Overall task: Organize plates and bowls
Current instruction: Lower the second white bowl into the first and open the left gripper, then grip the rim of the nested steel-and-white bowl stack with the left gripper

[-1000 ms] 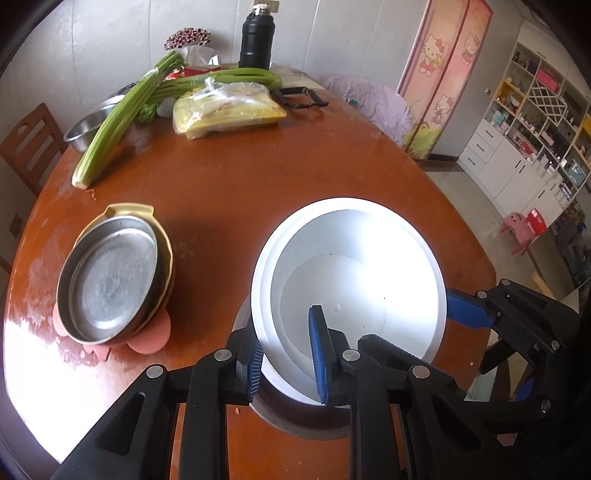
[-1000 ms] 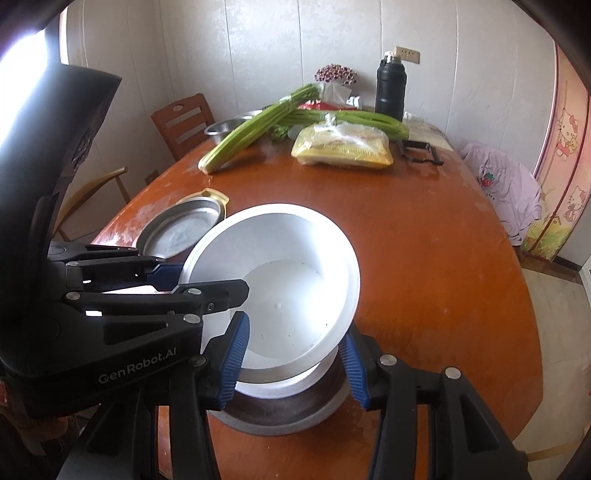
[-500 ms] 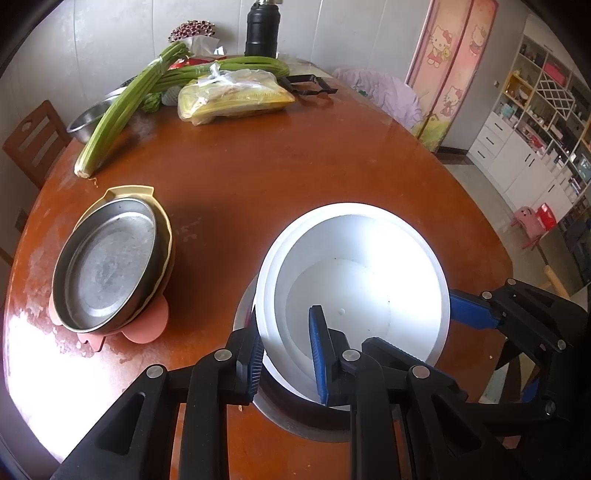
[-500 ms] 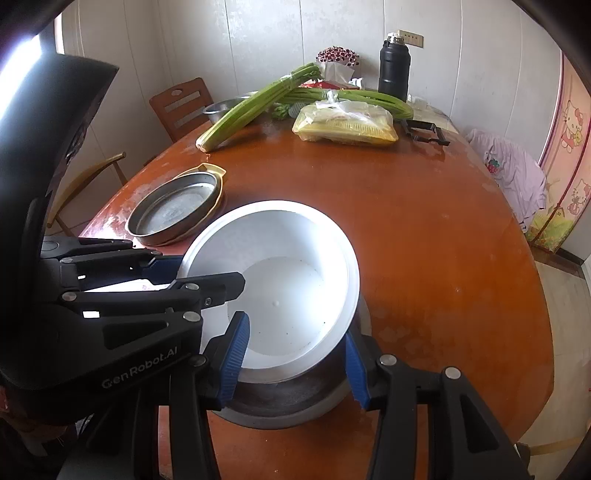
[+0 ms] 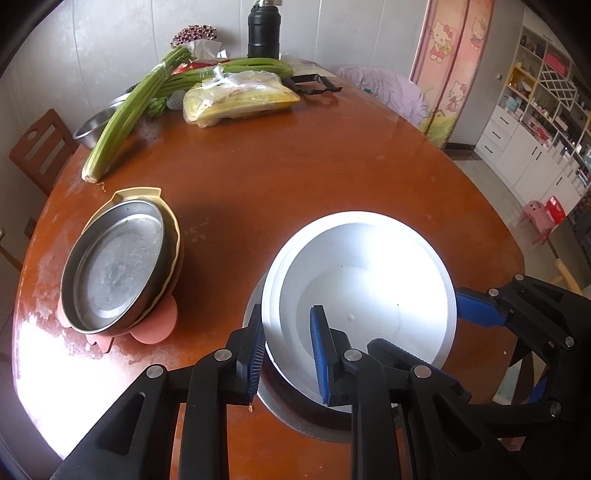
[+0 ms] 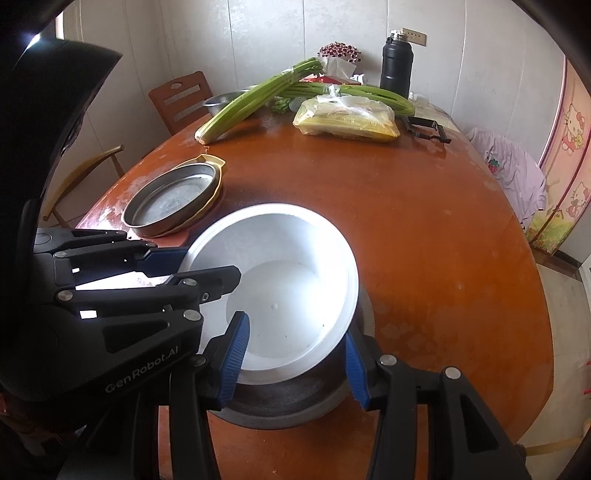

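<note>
both grippers on the white bowl stack (image 5: 369,280) at the near edge of the table (image 5: 295,166). left gripper (image 5: 286,354) is narrow, clamped on the stack's near-left rim: one pad outside, one inside the bowl. right gripper (image 6: 295,354) is also narrow-ish, straddling the near-right rim, one pad inside, the other outside and below the rim; pad contact is not clear, so cannot tell if it truly grips.

the stack sits tilted over a grey metal basin (image 6: 295,402). left view shows two nested white rims; right view shows the basin's dark inside under the lifted edge better.

metal plate (image 5: 114,269) on a yellow dish (image 5: 138,194) and pink mat (image 5: 159,326) lies toward the left edge, well apart from the stack. pink mat is visible in left view only.

far edge: celery (image 5: 129,110), bagged corn (image 5: 240,98), black flask (image 5: 263,31), steel bowl (image 5: 92,127). right view alone shows the left gripper body with its branding.
</note>
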Demonstrator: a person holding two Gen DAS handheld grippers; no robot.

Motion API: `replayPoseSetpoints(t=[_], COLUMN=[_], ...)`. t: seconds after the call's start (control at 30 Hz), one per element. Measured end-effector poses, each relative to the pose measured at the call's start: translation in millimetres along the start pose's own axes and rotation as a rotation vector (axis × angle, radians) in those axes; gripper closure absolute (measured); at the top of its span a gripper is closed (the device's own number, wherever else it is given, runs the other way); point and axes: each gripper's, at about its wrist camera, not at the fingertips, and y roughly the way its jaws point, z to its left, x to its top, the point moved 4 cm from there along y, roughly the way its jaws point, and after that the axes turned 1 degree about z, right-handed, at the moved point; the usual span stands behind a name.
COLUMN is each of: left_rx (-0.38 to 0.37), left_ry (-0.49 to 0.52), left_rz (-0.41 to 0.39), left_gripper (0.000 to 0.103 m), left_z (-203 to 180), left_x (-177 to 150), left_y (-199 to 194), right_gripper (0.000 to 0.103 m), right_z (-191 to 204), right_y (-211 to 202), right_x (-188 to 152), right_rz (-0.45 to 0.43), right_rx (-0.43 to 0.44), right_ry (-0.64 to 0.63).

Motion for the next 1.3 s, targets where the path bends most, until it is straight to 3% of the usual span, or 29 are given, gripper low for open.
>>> replayPoseSetpoints(t=[0.77,0.97,1.3], left_rx=[-0.02,-0.044,-0.041], left_ry=[-0.016,-0.041,-0.058], left_rz=[0.009,0.011,-0.005], left_gripper=[0.078,0.068,0.066], left_z=[5,9,14], left_x=[-1,1,6], left_y=[0,-2,-7], right_gripper=[0.054,0.053,0.049], right_z=[0,-4,-8], right_y=[1,-2,-6], right_x=[-1,0,9], right_rz=[0.006,-0.003,-0.021], right_rx=[-0.005,-0.008,-0.008], right_ry=[0.005,0.012,0.014])
